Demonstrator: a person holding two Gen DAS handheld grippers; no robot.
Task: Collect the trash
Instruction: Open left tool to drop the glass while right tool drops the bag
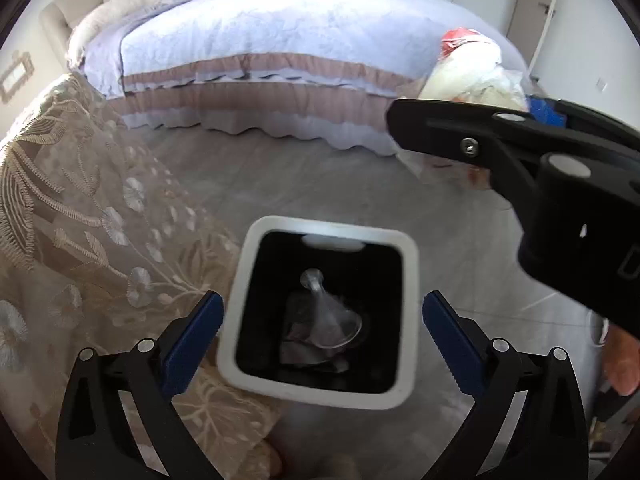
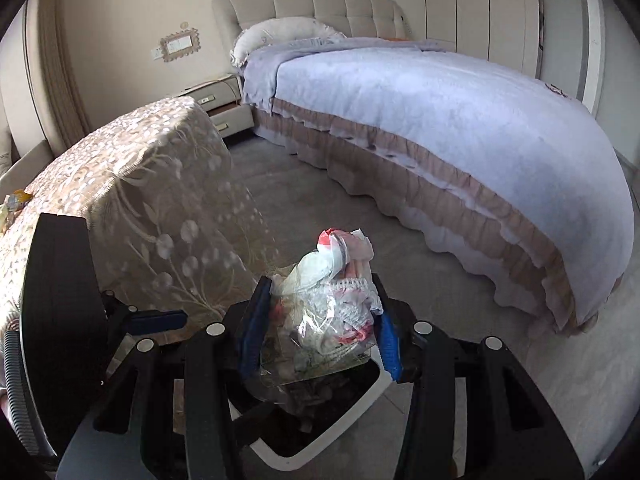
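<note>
A white-rimmed trash bin [image 1: 240,320] with a black inside stands on the floor right below my left gripper [image 1: 323,304]. That gripper is open, its blue pads wide apart on either side of the bin's mouth, with nothing between them. A clear crumpled plastic piece [image 1: 332,316] lies inside the bin. My right gripper [image 2: 320,304] is shut on a bundle of clear plastic bags [image 2: 332,280] with red and white scraps. It holds the bundle just above the bin's rim [image 2: 344,412]. The bundle [image 1: 472,68] also shows at the upper right of the left wrist view.
A bed with a pale lilac cover [image 2: 440,112] fills the far side. A seat under embroidered beige cloth [image 2: 140,168] stands close to the bin's left. A nightstand [image 2: 224,96] sits by the headboard. Grey floor [image 2: 340,208] lies between. A hand [image 1: 620,360] shows at the right edge.
</note>
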